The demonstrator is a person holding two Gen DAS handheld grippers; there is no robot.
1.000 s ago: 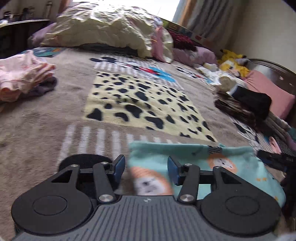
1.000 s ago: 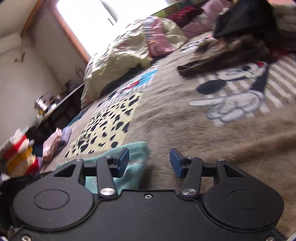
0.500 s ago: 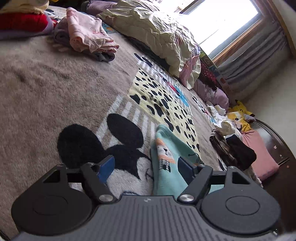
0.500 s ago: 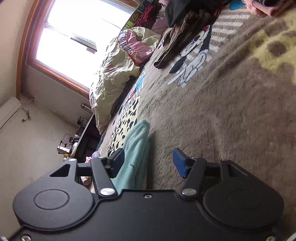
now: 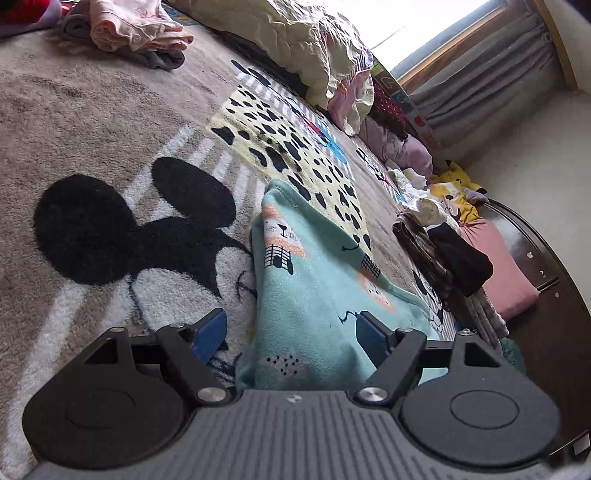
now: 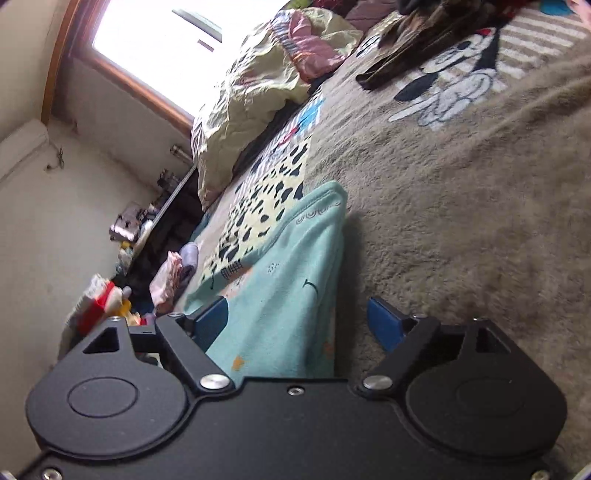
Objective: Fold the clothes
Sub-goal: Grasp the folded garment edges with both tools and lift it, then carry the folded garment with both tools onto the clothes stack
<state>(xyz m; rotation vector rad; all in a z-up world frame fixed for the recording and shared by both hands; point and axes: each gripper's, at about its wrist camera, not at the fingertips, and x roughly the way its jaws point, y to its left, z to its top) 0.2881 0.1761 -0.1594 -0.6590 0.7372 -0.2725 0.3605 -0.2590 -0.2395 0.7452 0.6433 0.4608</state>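
Change: both cameras have tilted further; teal garment (image 5: 317,291) now reaches in between both sets of jaws.
Left gripper (image 5: 291,332): wide open, nothing clamped.
Right gripper (image 6: 299,319): wide open, nothing clamped.
Garment: one, on grey blanket (image 5: 74,122), 6 o'clock.
Left view only: pink clothes pile (image 5: 136,22), 11 o'clock.
Right view only: window (image 6: 147,48), 11 o'clock.
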